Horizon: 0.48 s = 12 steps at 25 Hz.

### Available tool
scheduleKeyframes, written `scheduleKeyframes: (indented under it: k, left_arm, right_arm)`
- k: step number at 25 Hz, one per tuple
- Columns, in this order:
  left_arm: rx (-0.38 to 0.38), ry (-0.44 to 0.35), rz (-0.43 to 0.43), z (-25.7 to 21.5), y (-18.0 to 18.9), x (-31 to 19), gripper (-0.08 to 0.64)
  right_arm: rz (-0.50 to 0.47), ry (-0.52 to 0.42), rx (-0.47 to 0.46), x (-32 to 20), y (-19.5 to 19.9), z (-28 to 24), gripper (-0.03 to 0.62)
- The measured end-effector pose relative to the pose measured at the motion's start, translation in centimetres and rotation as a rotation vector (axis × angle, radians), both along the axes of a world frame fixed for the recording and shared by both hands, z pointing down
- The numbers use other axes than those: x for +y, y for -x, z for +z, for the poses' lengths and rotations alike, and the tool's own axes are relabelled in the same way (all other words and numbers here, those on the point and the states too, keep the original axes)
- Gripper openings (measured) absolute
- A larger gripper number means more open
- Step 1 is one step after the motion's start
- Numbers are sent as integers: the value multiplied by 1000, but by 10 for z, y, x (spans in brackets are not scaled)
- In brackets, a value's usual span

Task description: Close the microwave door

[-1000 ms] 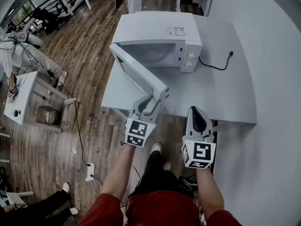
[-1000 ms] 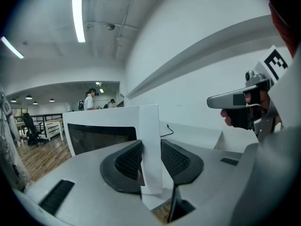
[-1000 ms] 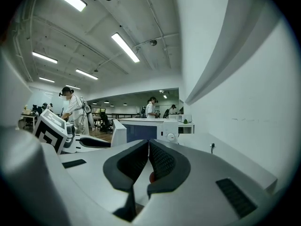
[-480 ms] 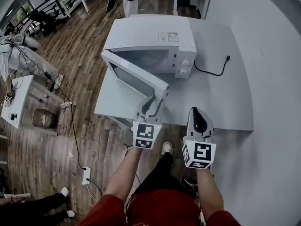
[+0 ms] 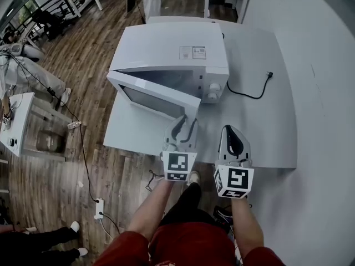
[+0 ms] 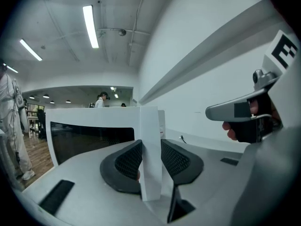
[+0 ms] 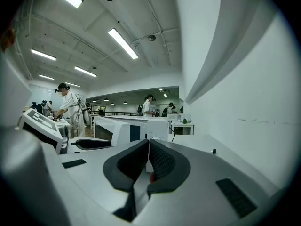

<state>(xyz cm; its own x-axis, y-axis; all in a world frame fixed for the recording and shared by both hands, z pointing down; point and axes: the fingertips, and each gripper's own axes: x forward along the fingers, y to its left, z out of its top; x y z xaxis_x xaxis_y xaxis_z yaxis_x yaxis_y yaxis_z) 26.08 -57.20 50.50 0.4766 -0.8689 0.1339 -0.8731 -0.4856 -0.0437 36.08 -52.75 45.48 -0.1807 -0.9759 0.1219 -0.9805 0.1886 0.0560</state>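
Fingers of the left gripper [image 6: 150,144] clamp the free edge of the microwave door [image 5: 152,98], one pad on each face of the white panel. At three o'clock from it, the right gripper [image 5: 233,133] hangs with its fingers together on nothing, over the near edge of the surface [image 5: 266,126]. The microwave [image 5: 172,46] sits at twelve o'clock from the person. Its door is hinged on the nine o'clock side and stands roughly a third open, with the free edge short of the knobs [image 5: 214,91] on the front. A power cord [image 5: 249,90] trails off at two o'clock, unplugged.

The closing swing looks well under way. Doing it cleanly probably means carrying the edge along its arc toward one o'clock rather than shoving straight in, so the body does not skid on the surface. The inner finger risks being pinched against the front. Letting go just short of shut and pressing the outer face until it latches seems the safer finish.
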Motion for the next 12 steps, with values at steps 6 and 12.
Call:
scheduleKeyframes:
  k: [6, 12]
  left_arm:
    - [7, -10, -6, -2, -19, -38, 140]
    - [15, -17, -57, -3, -24, -71, 129]
  right_arm:
    - [-10, 18, -5, -46, -10, 5, 28]
    - [-16, 32, -8, -85, -23, 8, 28]
